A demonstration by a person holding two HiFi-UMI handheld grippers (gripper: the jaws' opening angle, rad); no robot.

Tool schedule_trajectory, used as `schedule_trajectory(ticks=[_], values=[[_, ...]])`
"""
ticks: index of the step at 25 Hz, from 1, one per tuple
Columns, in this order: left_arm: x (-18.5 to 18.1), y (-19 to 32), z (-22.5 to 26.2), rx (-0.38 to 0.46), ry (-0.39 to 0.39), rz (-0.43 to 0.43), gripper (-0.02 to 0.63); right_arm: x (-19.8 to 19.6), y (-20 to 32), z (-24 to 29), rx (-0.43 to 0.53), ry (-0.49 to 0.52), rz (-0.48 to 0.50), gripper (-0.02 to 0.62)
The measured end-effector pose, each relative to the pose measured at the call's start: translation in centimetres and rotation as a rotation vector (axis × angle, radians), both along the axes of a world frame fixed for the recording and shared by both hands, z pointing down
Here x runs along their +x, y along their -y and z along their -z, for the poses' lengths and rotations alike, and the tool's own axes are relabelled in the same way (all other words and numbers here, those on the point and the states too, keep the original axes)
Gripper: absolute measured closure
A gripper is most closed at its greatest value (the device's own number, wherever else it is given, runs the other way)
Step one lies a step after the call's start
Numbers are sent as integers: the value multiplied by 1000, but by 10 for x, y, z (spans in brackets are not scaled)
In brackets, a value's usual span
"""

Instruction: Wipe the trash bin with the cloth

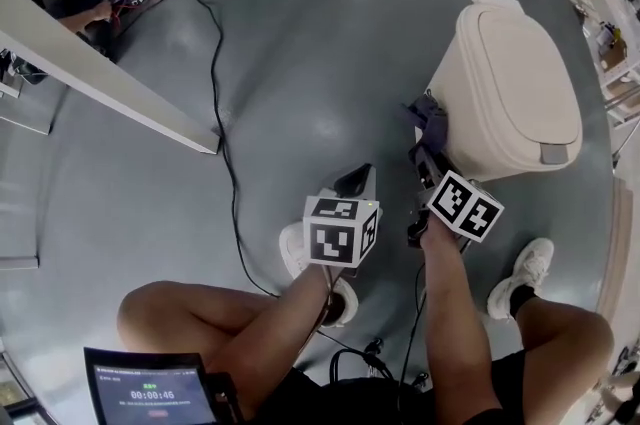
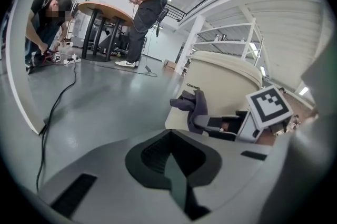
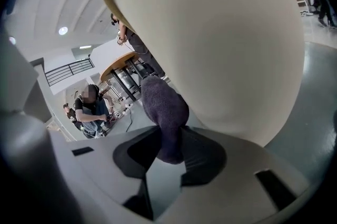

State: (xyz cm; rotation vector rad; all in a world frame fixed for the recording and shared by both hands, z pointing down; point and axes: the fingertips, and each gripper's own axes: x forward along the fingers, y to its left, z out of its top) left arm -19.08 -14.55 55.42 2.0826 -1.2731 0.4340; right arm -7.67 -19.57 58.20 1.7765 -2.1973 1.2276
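Purple-grey fabric, the cloth (image 3: 163, 107), is pinched between the jaws of the right gripper (image 1: 428, 175), which are closed on its lower end; the free bunch of the cloth lies against the upper side wall of the trash bin (image 1: 510, 93), just below the lid rim. The trash bin is cream plastic with its lid (image 1: 530, 63) down and stands on the grey floor (image 1: 300, 63), towards the floor's right edge, near the shelving and ahead of the person's right shoe (image 1: 525, 273). The left gripper (image 2: 169, 136) hangs beside the right one, apart from the bin, its jaws together with nothing between them. Task status, as a judgement: wiping is under way on the side wall that faces the person. No dirt or wet streaks can be made out on the plastic, so the area already covered cannot be determined. The lid top, the front with its pedal and the far side are not in contact with the cloth and are presumed left to do. Markings: each gripper cube carries black-and-white square patterns without letters. No brand or label is visible on the bin. A tablet (image 1: 150, 393) at the lower left of the head view displays timer-style digits too small to read reliably
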Motion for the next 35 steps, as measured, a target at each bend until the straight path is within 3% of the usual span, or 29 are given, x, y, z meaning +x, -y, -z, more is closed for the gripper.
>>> schedule_trajectory(ticks=[11, 15, 22, 28, 35], values=[[6, 3, -24, -28, 46, -28, 607, 11, -7, -75, -120, 10, -29, 486], [5, 6, -32, -43, 65, -27, 607, 14, -6, -92, -137, 51, -29, 486], [9, 8, -41, -57, 75, -45, 607, 11, -10, -111, -161, 30, -14, 486], [7, 8, -44, -60, 73, -46, 607, -5, -1, -90, -100, 16, 23, 486], [-1, 10, -35, -52, 46, -24, 607, -17, 27, -9, 65, 47, 36, 486]])
